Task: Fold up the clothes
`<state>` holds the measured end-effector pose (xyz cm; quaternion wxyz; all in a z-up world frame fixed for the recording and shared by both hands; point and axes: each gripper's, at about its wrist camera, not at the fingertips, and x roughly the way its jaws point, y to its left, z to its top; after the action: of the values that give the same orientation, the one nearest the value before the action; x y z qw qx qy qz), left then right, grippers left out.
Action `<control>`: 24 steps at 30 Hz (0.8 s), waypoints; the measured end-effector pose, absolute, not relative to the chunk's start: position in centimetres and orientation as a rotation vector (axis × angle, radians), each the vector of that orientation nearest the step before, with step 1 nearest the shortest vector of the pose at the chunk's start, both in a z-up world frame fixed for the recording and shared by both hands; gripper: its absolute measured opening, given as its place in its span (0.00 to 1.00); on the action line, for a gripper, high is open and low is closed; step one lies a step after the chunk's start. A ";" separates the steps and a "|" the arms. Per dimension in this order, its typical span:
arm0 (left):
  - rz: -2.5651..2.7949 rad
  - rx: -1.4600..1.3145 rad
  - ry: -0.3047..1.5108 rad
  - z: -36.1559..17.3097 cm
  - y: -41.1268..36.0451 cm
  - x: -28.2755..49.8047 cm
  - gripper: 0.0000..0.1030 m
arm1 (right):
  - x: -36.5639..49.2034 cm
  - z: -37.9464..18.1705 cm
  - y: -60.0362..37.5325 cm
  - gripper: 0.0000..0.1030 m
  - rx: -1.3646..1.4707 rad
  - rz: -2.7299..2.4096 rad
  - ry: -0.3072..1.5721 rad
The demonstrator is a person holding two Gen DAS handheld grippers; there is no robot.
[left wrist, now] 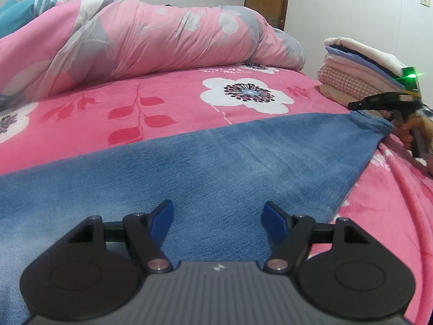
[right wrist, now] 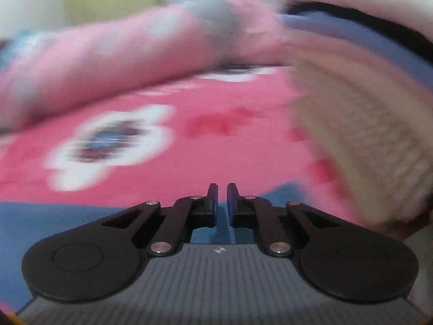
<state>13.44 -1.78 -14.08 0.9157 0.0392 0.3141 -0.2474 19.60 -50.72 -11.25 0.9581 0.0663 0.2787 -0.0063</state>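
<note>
Flat, faded blue denim garment (left wrist: 216, 162) covers bedspread (left wrist: 162, 113).

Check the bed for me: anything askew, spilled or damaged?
Nothing stands out. The blue garment lies flat on the pink bedspread, and the stack of folded clothes sits tidy at the far right edge.
</note>
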 end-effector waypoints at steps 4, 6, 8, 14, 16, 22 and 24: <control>-0.508 0.084 0.647 -14.1 -1.8 13.4 0.72 | 19.1 -12.8 -51.9 0.08 0.102 -0.047 0.638; -0.507 0.086 0.647 -14.1 -1.8 13.4 0.72 | 19.3 -13.3 -54.5 0.07 0.155 -0.134 0.657; -0.506 0.087 0.645 -14.1 -1.8 13.4 0.72 | 19.3 -12.5 -57.3 0.06 0.244 -0.252 0.631; -0.505 0.087 0.642 -14.1 -1.8 13.3 0.72 | 14.3 -10.1 -52.4 0.10 0.128 -0.101 0.539; -0.506 0.086 0.643 -14.1 -1.8 13.3 0.72 | 12.8 -11.3 -51.5 0.11 0.106 -0.043 0.571; -0.507 0.081 0.642 -14.1 -1.7 13.4 0.72 | 11.1 -11.8 -55.6 0.12 0.229 -0.318 0.512; -0.508 0.077 0.639 -14.1 -1.7 13.3 0.72 | 10.3 -10.7 -54.8 0.15 0.212 -0.358 0.452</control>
<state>13.35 -1.66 -14.10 0.9171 0.0375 0.3107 -0.2470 10.33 -54.77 -10.73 0.9531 0.1045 0.2227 -0.1762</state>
